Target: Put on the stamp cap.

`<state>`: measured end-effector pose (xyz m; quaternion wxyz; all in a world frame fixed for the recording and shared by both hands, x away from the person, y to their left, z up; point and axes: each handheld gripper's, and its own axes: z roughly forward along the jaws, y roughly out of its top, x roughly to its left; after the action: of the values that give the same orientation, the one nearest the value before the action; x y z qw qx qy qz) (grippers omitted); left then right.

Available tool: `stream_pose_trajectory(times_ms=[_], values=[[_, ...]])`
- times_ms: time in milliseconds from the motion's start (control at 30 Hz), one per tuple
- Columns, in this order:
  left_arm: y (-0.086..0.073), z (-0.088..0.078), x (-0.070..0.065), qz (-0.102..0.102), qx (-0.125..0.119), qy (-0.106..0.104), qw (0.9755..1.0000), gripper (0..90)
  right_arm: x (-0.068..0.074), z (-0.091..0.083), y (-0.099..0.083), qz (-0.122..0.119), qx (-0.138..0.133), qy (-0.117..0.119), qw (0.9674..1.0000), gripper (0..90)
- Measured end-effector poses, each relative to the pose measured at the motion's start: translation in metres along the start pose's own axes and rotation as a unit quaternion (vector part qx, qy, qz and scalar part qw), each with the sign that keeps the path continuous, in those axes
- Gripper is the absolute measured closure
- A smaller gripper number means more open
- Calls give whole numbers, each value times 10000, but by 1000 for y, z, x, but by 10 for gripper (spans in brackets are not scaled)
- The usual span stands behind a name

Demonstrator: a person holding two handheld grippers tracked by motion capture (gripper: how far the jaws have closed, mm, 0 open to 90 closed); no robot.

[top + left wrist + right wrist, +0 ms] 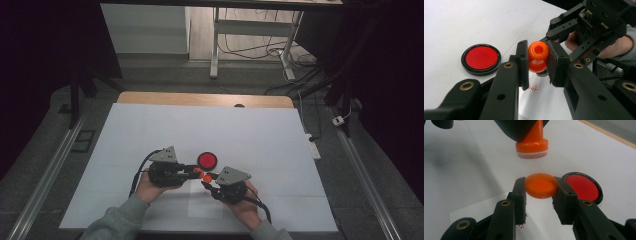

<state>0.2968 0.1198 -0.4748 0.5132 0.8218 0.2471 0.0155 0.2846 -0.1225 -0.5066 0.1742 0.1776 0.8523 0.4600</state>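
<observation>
In the low middle of the high view your two hands sit side by side over the white counter (150, 125). Your left gripper (191, 171) points toward the right of that frame, and your right gripper (206, 183) points up and to the left. The two tips come very close together there.

In the left gripper view, your left gripper (537, 61) is closed tight on an orange stamp (538, 56). The two black pads press on its narrow middle, one on each side. You see its round top with a small hole in it, near the middle of that frame. A small red mark (534, 87) is on the white paper (544, 105) just under the stamp.

In the right gripper view, your right gripper (541, 188) is closed on a small orange cap (541, 185). It is round and flat like a little dish, and its open side faces up. It sits in the middle of that frame. The stamp (532, 143) hangs above it at the top of the frame, with its wide flat foot toward the cap. The two are near but apart.

A bit farther off, a red ink pad (207, 160) with a black rim lies flat on the counter, just above your gripper tips in the high view. It is at the left of the left gripper view (481, 59) and at the right of the right gripper view (584, 187).
</observation>
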Motion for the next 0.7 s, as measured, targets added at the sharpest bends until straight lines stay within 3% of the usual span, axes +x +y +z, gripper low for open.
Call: stream_pose_trajectory(times_ms=[700], values=[[1, 12, -8, 132, 105, -80, 9998, 720, 4, 3, 0, -94, 6, 88, 9999, 643]])
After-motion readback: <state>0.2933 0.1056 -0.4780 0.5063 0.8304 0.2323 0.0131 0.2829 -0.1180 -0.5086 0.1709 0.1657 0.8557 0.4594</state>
